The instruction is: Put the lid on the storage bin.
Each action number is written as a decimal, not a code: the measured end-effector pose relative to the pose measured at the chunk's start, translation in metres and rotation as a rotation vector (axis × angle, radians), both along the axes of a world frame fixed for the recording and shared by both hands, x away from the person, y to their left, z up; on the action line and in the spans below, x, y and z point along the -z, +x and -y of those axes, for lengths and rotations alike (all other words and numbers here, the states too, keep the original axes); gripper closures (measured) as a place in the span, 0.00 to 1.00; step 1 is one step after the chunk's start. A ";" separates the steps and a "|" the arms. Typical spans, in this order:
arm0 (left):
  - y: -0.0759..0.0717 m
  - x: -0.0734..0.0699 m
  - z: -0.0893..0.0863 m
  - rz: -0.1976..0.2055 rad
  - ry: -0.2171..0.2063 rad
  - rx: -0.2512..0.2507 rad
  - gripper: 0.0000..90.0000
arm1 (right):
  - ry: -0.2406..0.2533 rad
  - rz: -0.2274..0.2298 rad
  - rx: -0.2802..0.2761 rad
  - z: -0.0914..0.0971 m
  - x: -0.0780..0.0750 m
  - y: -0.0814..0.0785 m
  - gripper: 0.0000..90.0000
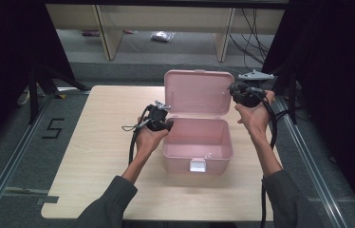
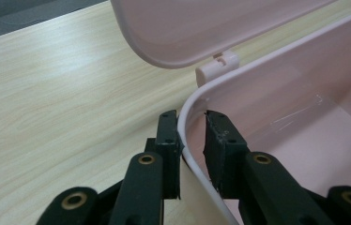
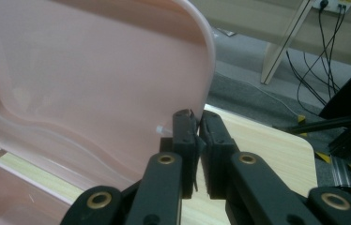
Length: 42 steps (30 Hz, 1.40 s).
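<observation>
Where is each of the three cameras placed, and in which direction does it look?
High view: above the person's side, facing forward and down on the table; forearms and both hands show.
Left gripper view: rides the left gripper, jaws astride the box wall.
Right gripper view: rides the right gripper, jaws at the lid edge.
All share the pink box.

We count one box, one lid, two tongs, left and right, one worktop.
</observation>
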<state>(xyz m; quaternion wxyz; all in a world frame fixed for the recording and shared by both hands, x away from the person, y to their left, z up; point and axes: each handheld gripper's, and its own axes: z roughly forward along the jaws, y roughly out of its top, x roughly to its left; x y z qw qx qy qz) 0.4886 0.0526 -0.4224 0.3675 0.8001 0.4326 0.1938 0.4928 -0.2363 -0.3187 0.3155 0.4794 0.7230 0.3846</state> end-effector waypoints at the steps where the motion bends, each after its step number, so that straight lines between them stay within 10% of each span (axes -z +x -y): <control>1: 0.000 0.000 0.000 -0.001 0.000 0.000 0.84 | 0.008 0.011 -0.008 0.001 0.001 0.000 0.96; 42: 0.004 0.001 0.000 0.001 -0.034 -0.018 0.84 | 0.027 0.082 -0.043 0.008 0.006 -0.039 0.98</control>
